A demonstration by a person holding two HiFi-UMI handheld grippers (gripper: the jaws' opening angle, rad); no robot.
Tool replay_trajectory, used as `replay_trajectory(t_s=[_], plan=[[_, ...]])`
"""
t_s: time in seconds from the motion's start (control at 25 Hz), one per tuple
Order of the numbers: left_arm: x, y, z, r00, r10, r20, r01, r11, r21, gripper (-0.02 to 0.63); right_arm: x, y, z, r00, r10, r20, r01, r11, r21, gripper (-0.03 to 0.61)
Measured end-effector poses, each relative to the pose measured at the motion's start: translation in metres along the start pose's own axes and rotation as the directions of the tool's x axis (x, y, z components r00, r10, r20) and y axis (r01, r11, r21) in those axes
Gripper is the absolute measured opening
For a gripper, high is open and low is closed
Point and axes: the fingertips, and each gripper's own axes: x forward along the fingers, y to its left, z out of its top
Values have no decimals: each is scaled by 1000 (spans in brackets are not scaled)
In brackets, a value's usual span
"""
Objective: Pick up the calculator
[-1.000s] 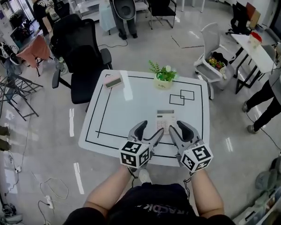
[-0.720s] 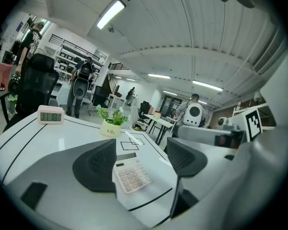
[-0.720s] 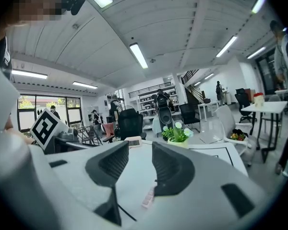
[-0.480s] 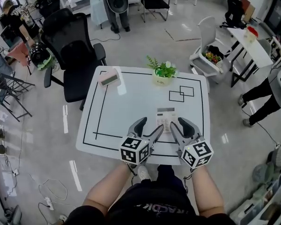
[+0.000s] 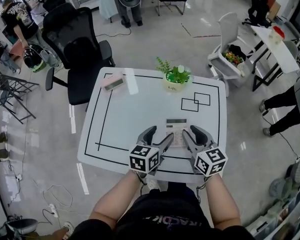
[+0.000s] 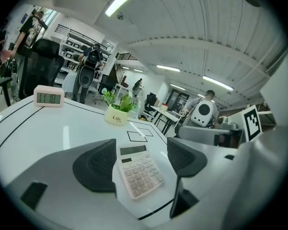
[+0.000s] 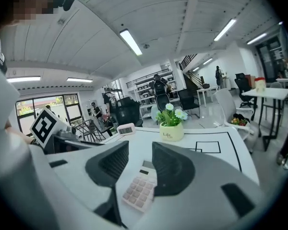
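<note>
I hold both grippers low over the near edge of the table (image 5: 135,111), side by side, their marker cubes toward me. The calculator (image 5: 176,132) lies flat on the table, right of the middle and just inside the near black line (image 5: 115,160). Its keys face up and its display is at the far end. In the head view it sits between the tips of the two grippers.

My left gripper (image 5: 159,137) has its jaws spread wide. In the left gripper view the calculator shows in the gap between them, and neither pad presses on it. My right gripper (image 5: 192,135) is spread too. In the right gripper view the calculator shows between its jaws, with the right jaw covering part of it, and I see no pad clamped on it.

Farther off, a pot (image 5: 174,86) with a green plant stands near the far edge. Two overlapping squares (image 5: 195,102) are drawn to its near right. A small pink clock (image 5: 113,82) sits at the far left corner. A black chair (image 5: 80,54) stands beyond that corner.
</note>
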Motion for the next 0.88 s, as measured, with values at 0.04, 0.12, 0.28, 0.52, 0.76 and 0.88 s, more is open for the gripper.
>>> replay_trajectory(t_s=[0.04, 0.12, 0.28, 0.52, 0.76, 0.88], plan=[[6, 3, -3, 1000, 7, -9, -7, 1000, -7, 321, 4, -7, -3, 1000, 4, -11, -3, 1000, 15, 135], [18, 8, -8, 999, 22, -29, -22, 999, -25, 321, 11, -21, -11, 999, 10, -36, -8, 999, 48, 135], [42, 19, -19, 996, 49, -68, -53, 997, -56, 321, 24, -46, -27, 996, 25, -87, -17, 996, 88, 135], [73, 31, -36, 989, 80, -124, -92, 992, -92, 320, 45, -75, -50, 985, 71, -155, -49, 988, 145, 135], [90, 45, -46, 980, 115, -164, -134, 985, -112, 320, 66, -89, -71, 966, 124, -225, -82, 979, 186, 140], [96, 47, -48, 977, 125, -174, -146, 982, -116, 320, 73, -89, -76, 956, 155, -247, -107, 975, 197, 168]])
